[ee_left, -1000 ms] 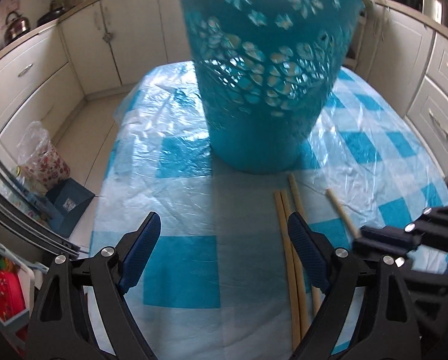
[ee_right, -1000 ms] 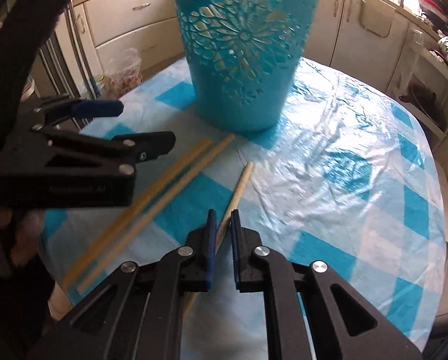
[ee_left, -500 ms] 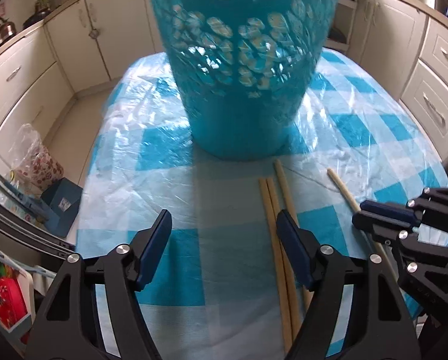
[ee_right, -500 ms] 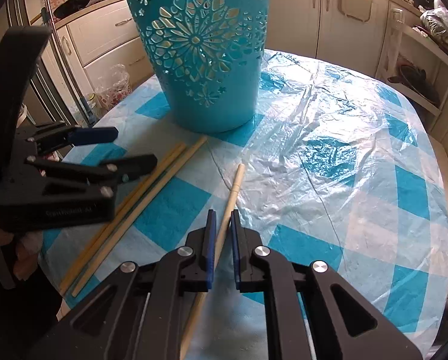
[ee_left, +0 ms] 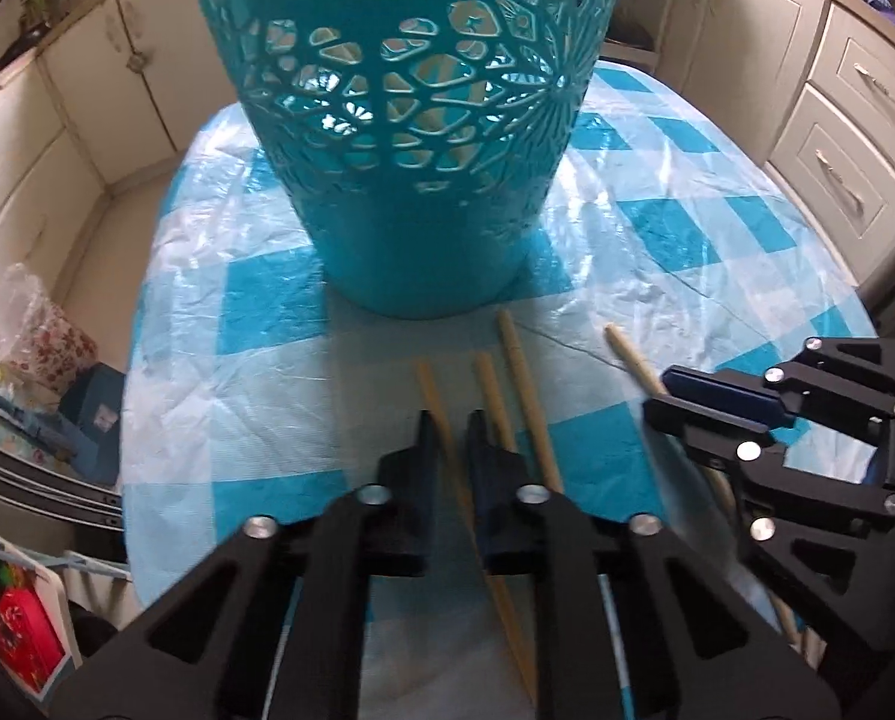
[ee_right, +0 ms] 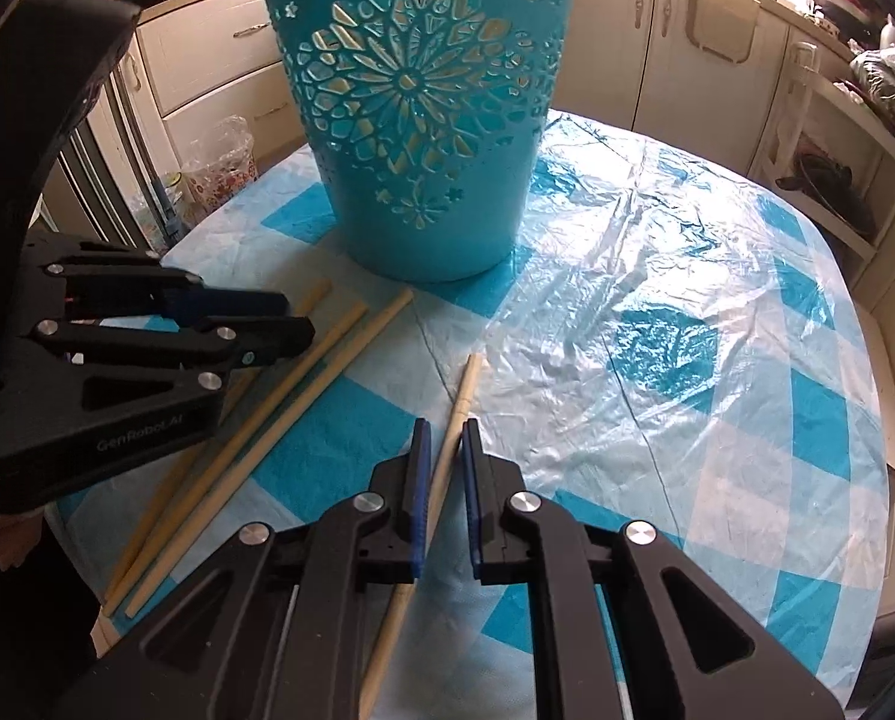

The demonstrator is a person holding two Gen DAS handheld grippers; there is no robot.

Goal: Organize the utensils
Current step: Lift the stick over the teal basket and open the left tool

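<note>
Several long wooden chopsticks lie on the blue-checked table (ee_right: 687, 300) in front of a tall teal cut-out basket (ee_left: 423, 180) (ee_right: 423, 138). My left gripper (ee_left: 452, 426) (ee_right: 297, 315) is shut on the leftmost chopstick (ee_left: 432, 387), whose tip (ee_right: 318, 294) pokes out past the pads. Two more chopsticks (ee_left: 519, 354) (ee_right: 327, 354) lie just right of it, side by side. My right gripper (ee_right: 444, 429) (ee_left: 657, 393) is shut on a separate chopstick (ee_right: 465, 384) (ee_left: 627, 354) further right. Both grippers point down at the table, close together.
Cream kitchen cabinets (ee_left: 837, 138) ring the table. A plastic bag with a floral pattern (ee_left: 45, 336) and a blue box (ee_left: 93, 414) sit on the floor past the table's left edge. A crinkled clear plastic sheet covers the cloth to the right (ee_right: 657, 228).
My left gripper has gone from wide open to shut on the leftmost chopstick and tipped closer to the basket. My right gripper stays shut on its chopstick.
</note>
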